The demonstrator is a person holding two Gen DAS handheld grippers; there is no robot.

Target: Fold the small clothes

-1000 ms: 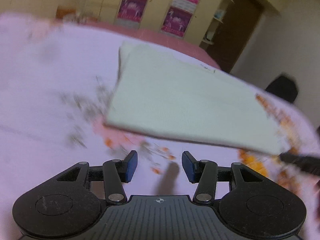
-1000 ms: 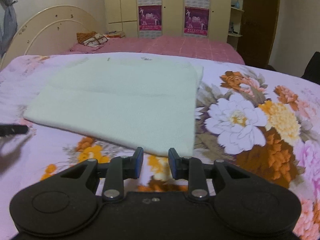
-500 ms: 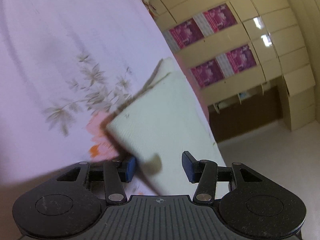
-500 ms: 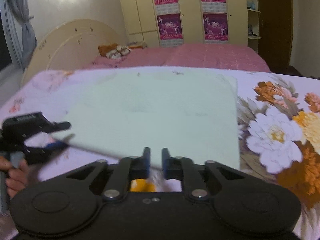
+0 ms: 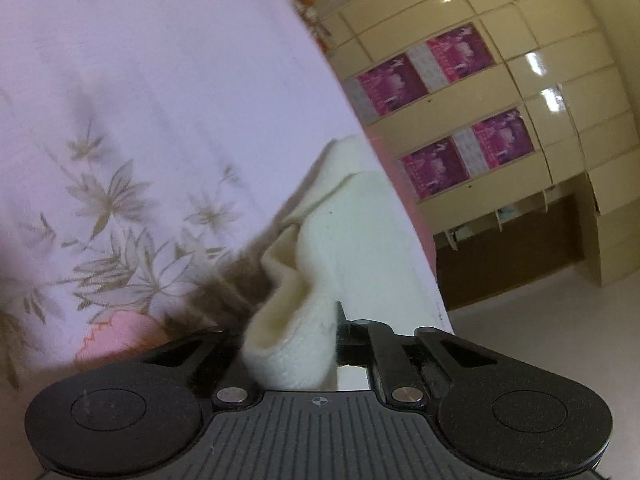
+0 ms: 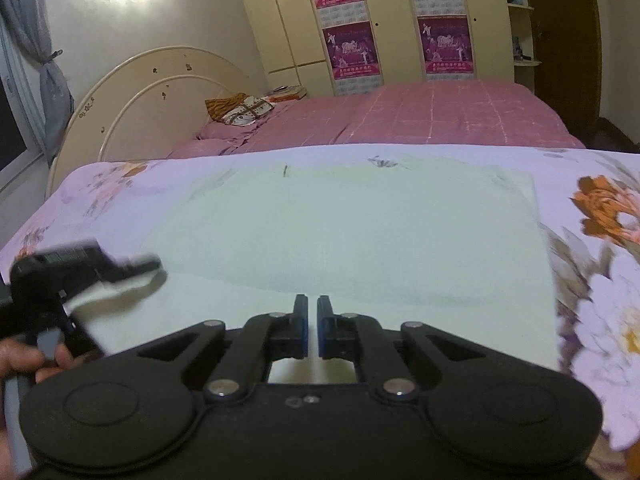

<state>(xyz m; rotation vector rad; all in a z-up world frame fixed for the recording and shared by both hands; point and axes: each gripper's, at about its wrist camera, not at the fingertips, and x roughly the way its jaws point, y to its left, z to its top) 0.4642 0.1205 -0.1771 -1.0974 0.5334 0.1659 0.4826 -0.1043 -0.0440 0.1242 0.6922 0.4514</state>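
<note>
A pale cream cloth (image 6: 360, 232) lies spread on the flowered bedspread (image 6: 600, 280). In the left wrist view my left gripper (image 5: 292, 332) is closing tight on one bunched corner of the cloth (image 5: 352, 248), which curls up between the fingers. In the right wrist view the left gripper (image 6: 132, 266) shows blurred at the cloth's near left corner, with a hand (image 6: 24, 360) on its handle. My right gripper (image 6: 313, 312) is shut on the cloth's near edge, with more cloth showing under it.
A pink bed (image 6: 440, 116) with a cream headboard (image 6: 152, 92) and a patterned pillow (image 6: 244, 108) stands behind. Cream wardrobes with purple posters (image 6: 352, 20) line the far wall beside a dark door (image 6: 560, 40). The bedspread's edge drops to pale floor (image 5: 540, 340).
Both grippers moved in to the cloth's near edge and shut. The left one rolled over and took the corner, which now bunches up. The right one closed on the edge and moved forward over the cloth.
</note>
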